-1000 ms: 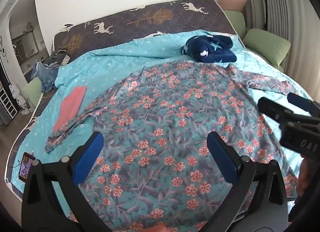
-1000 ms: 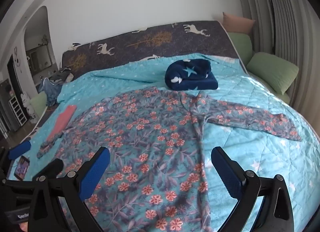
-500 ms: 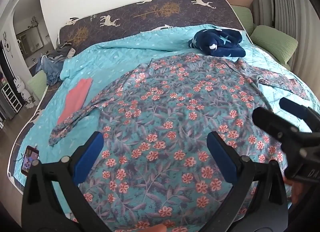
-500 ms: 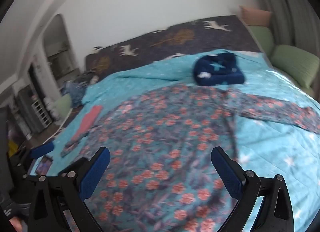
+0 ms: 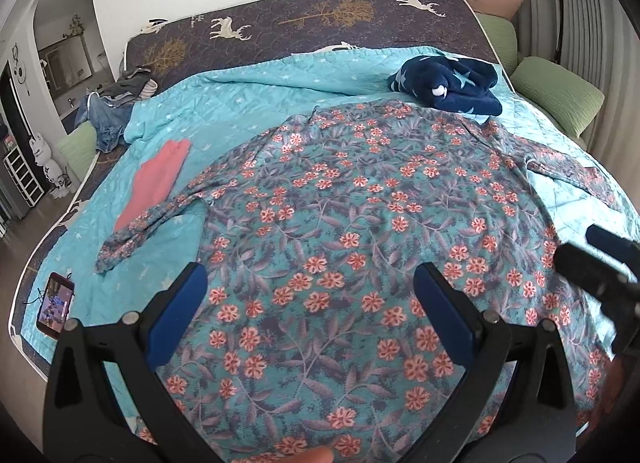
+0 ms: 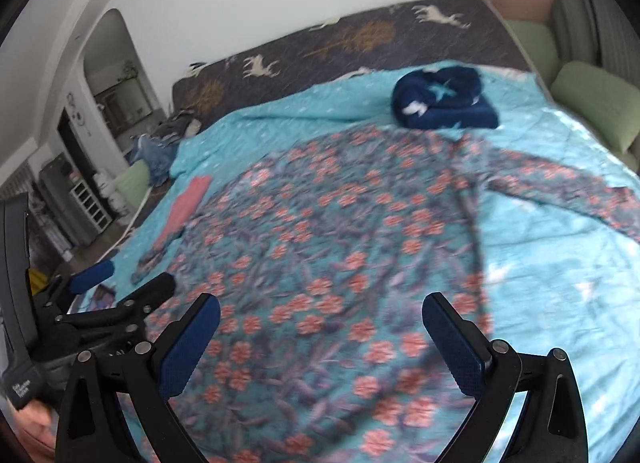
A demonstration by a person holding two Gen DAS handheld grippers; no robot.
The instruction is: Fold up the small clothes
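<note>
A floral teal garment (image 5: 360,231) with pink flowers lies spread flat on the bed, sleeves out to both sides; it also shows, blurred, in the right wrist view (image 6: 340,247). My left gripper (image 5: 312,299) is open and empty, hovering above the garment's lower part. My right gripper (image 6: 320,339) is open and empty above the garment's lower hem. The right gripper shows at the right edge of the left wrist view (image 5: 600,267). The left gripper shows at the left of the right wrist view (image 6: 120,291).
A turquoise quilt (image 5: 248,103) covers the bed. A folded navy star blanket (image 5: 452,83) lies beyond the garment's collar. A pink cloth (image 5: 156,179) lies at the left, a phone (image 5: 54,305) near the bed's left edge. Green cushions (image 5: 560,99) line the right side.
Both grippers have shifted left and pulled back a little over the garment; the right wrist view is blurred with motion. The garment lies as before. Both stay open.
</note>
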